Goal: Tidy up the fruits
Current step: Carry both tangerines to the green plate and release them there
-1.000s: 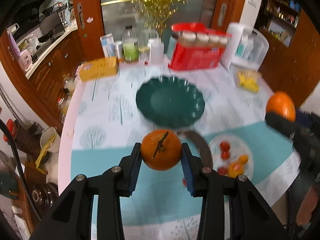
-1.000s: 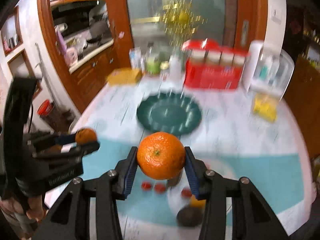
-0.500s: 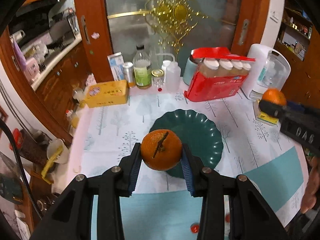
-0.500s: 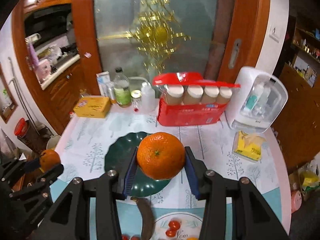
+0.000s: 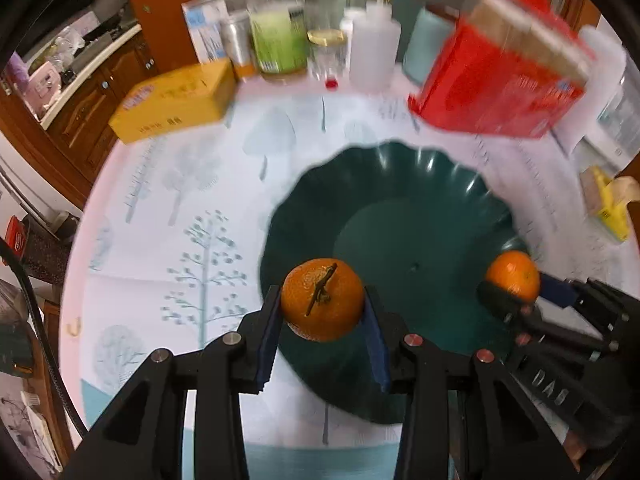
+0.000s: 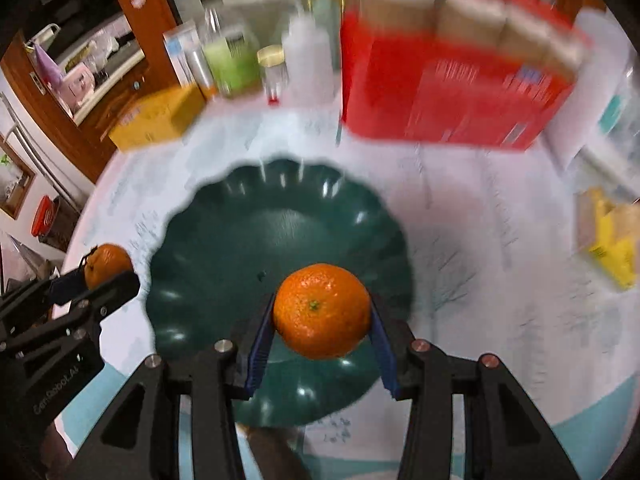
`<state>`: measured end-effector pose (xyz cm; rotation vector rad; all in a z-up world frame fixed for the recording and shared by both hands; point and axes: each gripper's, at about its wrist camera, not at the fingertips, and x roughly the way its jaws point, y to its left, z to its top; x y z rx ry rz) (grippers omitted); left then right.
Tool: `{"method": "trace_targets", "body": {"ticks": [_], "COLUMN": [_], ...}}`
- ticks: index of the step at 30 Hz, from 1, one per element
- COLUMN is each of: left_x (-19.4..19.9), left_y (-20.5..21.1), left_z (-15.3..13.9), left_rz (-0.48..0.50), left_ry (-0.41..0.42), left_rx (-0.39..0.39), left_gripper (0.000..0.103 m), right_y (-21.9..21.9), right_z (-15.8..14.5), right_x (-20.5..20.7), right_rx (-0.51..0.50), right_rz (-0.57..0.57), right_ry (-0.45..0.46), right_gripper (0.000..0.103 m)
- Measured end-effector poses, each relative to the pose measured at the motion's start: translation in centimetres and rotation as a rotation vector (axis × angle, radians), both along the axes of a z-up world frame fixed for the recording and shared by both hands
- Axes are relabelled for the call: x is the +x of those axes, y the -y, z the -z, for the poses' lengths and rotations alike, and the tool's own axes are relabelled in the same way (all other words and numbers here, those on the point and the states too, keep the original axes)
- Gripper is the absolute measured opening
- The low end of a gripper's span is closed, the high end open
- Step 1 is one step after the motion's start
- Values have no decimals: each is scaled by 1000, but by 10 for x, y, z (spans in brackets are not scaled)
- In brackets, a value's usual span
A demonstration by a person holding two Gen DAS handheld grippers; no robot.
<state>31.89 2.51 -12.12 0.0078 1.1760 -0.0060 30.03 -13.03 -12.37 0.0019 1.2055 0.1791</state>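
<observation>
My left gripper (image 5: 322,310) is shut on an orange with a dark stem (image 5: 322,304), held over the near left rim of the dark green scalloped plate (image 5: 400,208). My right gripper (image 6: 322,318) is shut on a second orange (image 6: 322,310), held over the near right part of the same plate (image 6: 248,232). The right gripper with its orange (image 5: 513,274) shows at the right of the left wrist view. The left gripper's orange (image 6: 106,262) shows at the left of the right wrist view. The plate holds no fruit.
Behind the plate stand a yellow box (image 5: 176,100), a green bottle (image 5: 278,36), a white squeeze bottle (image 5: 374,52) and a red pack of jars (image 5: 504,80). A yellow packet (image 5: 612,208) lies at the right. The tablecloth has a teal band along the near edge.
Both grippers have dropped down and forward toward the green plate, each still gripping its orange. The plate now fills the middle of both views.
</observation>
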Motion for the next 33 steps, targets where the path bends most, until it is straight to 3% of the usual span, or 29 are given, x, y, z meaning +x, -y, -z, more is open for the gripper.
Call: {"method": "trace_targets", "body": {"ticks": [4,6,8,10,12,16,25,33], "left_x": [8,9,9,9,9,2,-25,-72], "left_y": [12,17,19,17,12,6,-4,-8], "left_z": [27,34,40,41,40,30,4,-55], "left_rz": [13,22,10,-4,-14,-19,-57,-44], "left_ry": [-31,-49,-60,-68,-65,-53,-64,63], "left_rx": [-22,-20,4,7,-17,-42,-141,-134], "left_gripper": [38,40,48,65,71,77,77,77], "right_y": [-8,-13,-14,-12,-5,7,3,-2], "right_z": [29,32,31,30,27,17,-3,-53], "right_x": [2,-1,-5,-7,-9,-11,-28,-65], "right_rx": [-22,-64,-98,-89,-60,-22,-49,-51], "right_rz": [-67,-105,-115,-124,-122,-106,-107,-124], "right_ry": [-32,14,49,59,58,82,96,150], "right_gripper": [47,48,50,50,51,59,59,59]}}
